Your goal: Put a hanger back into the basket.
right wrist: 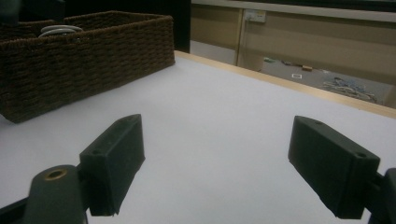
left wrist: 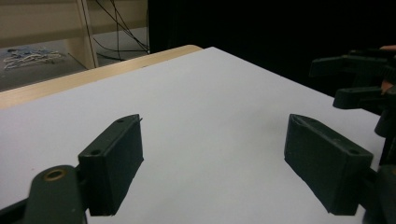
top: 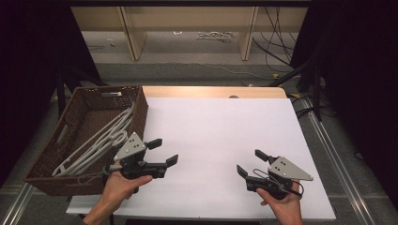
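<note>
My left gripper (top: 164, 151) is held low over the white table (top: 220, 136) near its front left, jaws wide open and pointing right, nothing between them. Its own view looks along the two black jaws of the left gripper (left wrist: 212, 161) across bare white surface. My right gripper (top: 251, 162) hovers at the front right, open and empty, pointing left toward the other. Between the spread jaws of the right gripper (right wrist: 215, 161) I see bare table, with the basket (right wrist: 84, 60) beyond. The right gripper (left wrist: 359, 84) also appears far off in the left gripper view.
A brown woven basket (top: 51, 180) stands at the table's left edge, holding several light grey hangers (top: 101, 138). A wooden strip (top: 213, 92) runs along the table's far edge. Beyond it lie floor, cables (top: 277, 47) and wooden posts (top: 131, 33).
</note>
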A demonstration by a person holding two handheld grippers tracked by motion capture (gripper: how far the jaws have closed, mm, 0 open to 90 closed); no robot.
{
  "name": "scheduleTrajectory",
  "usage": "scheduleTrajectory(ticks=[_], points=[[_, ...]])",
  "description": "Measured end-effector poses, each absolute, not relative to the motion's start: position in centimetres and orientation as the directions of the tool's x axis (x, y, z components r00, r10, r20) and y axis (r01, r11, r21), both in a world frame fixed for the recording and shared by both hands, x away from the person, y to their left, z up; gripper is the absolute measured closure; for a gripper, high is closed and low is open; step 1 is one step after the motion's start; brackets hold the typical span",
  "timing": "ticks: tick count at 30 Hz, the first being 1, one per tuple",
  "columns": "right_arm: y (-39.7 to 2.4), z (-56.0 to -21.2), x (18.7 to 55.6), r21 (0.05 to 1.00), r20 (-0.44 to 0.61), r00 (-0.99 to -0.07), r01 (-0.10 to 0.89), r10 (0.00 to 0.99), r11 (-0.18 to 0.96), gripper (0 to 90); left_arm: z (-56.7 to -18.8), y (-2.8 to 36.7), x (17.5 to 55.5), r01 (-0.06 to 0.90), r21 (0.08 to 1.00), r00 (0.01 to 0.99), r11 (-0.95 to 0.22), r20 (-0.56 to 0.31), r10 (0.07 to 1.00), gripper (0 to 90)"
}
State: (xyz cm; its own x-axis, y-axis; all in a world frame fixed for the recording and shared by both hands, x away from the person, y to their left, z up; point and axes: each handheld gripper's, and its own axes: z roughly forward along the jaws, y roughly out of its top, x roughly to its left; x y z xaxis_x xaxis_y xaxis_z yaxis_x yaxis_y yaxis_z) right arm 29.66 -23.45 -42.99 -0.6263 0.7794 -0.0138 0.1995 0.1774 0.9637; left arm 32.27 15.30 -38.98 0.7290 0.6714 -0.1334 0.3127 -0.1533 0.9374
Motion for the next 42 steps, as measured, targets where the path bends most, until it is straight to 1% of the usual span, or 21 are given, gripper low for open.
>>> scheduleTrajectory(ticks=[2, 4, 6, 10, 13, 15, 21, 23, 24, 26, 27, 29, 30, 32, 33, 34, 35, 39, 40, 41, 42], points=[[-23.4, -42.9, 29.5, 0.959, -0.003, -0.632, 0.217, 0.775, 0.181, 19.4, -39.4, 15.1, 32.2, 0.311, 0.939, 0.731, -0.146, -0.138, 0.669, 19.4], [-23.2, -43.0, 29.6, 0.965, 0.007, -0.640, 0.206, 0.769, 0.163, 19.4, -39.8, 14.9, 32.1, 0.310, 0.940, 0.734, -0.144, -0.140, 0.665, 19.3], [-23.3, -43.0, 29.5, 0.960, -0.013, -0.635, 0.207, 0.773, 0.187, 19.4, -40.1, 14.8, 32.1, 0.294, 0.943, 0.743, -0.153, -0.125, 0.658, 19.3], [-23.2, -43.0, 29.5, 0.964, -0.009, -0.643, 0.197, 0.766, 0.176, 19.4, -40.8, 14.8, 31.8, 0.258, 0.949, 0.752, -0.183, -0.078, 0.655, 19.1], [-23.1, -43.0, 29.4, 0.959, 0.005, -0.647, 0.218, 0.762, 0.179, 19.3, -41.6, 15.0, 31.6, 0.247, 0.948, 0.753, -0.200, -0.058, 0.655, 18.5], [-23.1, -43.0, 29.4, 0.961, -0.011, -0.644, 0.206, 0.765, 0.187, 19.2, -42.3, 15.2, 31.4, 0.242, 0.947, 0.752, -0.210, -0.047, 0.657, 17.9], [-23.0, -43.0, 29.5, 0.965, -0.008, -0.651, 0.194, 0.759, 0.177, 18.4, -44.1, 15.3, 30.5, 0.302, 0.929, 0.735, -0.215, -0.083, 0.673, 17.7], [-22.9, -43.1, 29.5, 0.966, -0.007, -0.653, 0.191, 0.757, 0.174, 16.8, -43.9, 15.4, 30.3, 0.273, 0.935, 0.737, -0.226, -0.052, 0.674, 17.6], [-22.9, -43.0, 29.3, 0.958, 0.003, -0.649, 0.221, 0.760, 0.184, 16.1, -43.8, 15.4, 30.3, 0.264, 0.938, 0.739, -0.224, -0.047, 0.672, 17.7], [-22.9, -43.0, 29.2, 0.956, 0.004, -0.649, 0.225, 0.761, 0.187, 16.1, -43.8, 15.6, 30.2, 0.263, 0.940, 0.736, -0.216, -0.051, 0.675, 17.7], [-22.9, -43.0, 29.3, 0.960, -0.010, -0.647, 0.208, 0.762, 0.189, 15.9, -43.8, 15.6, 30.2, 0.276, 0.939, 0.731, -0.204, -0.067, 0.679, 17.7], [-22.7, -43.1, 29.3, 0.964, -0.005, -0.652, 0.199, 0.759, 0.177, 15.9, -43.9, 15.6, 30.3, 0.266, 0.940, 0.734, -0.211, -0.056, 0.677, 17.6], [-22.6, -43.1, 29.2, 0.961, 0.016, -0.655, 0.219, 0.756, 0.170, 15.9, -43.9, 15.6, 30.3, 0.273, 0.940, 0.733, -0.205, -0.065, 0.677, 17.7], [-22.5, -43.1, 29.3, 0.963, 0.006, -0.658, 0.208, 0.753, 0.174, 15.8, -43.9, 15.6, 30.3, 0.265, 0.942, 0.737, -0.206, -0.060, 0.673, 17.7], [-22.7, -42.9, 29.1, 0.953, -0.012, -0.652, 0.223, 0.758, 0.207, 15.8, -43.9, 15.6, 30.4, 0.265, 0.943, 0.738, -0.204, -0.062, 0.672, 17.6], [-22.7, -42.9, 29.1, 0.952, -0.013, -0.651, 0.223, 0.759, 0.208, 15.8, -43.9, 15.5, 30.4, 0.274, 0.942, 0.735, -0.195, -0.074, 0.674, 17.7], [-22.5, -43.1, 29.3, 0.964, -0.007, -0.654, 0.197, 0.756, 0.180, 15.8, -43.9, 15.5, 30.4, 0.265, 0.941, 0.739, -0.209, -0.059, 0.672, 17.7], [-22.5, -43.2, 29.3, 0.962, 0.007, -0.658, 0.209, 0.753, 0.175, 15.8, -44.0, 15.4, 30.5, 0.276, 0.942, 0.737, -0.191, -0.080, 0.671, 17.7], [-22.6, -43.2, 29.3, 0.964, -0.004, -0.658, 0.198, 0.753, 0.178, 15.8, -44.0, 15.5, 30.5, 0.266, 0.943, 0.742, -0.201, -0.067, 0.667, 17.7], [-22.5, -43.1, 29.2, 0.961, 0.016, -0.660, 0.218, 0.751, 0.171, 15.8, -43.9, 15.5, 30.5, 0.267, 0.942, 0.741, -0.204, -0.066, 0.668, 17.7], [-22.6, -43.1, 29.2, 0.959, 0.007, -0.655, 0.219, 0.755, 0.182, 15.8, -44.0, 15.5, 30.5, 0.266, 0.943, 0.741, -0.201, -0.067, 0.668, 17.7]])
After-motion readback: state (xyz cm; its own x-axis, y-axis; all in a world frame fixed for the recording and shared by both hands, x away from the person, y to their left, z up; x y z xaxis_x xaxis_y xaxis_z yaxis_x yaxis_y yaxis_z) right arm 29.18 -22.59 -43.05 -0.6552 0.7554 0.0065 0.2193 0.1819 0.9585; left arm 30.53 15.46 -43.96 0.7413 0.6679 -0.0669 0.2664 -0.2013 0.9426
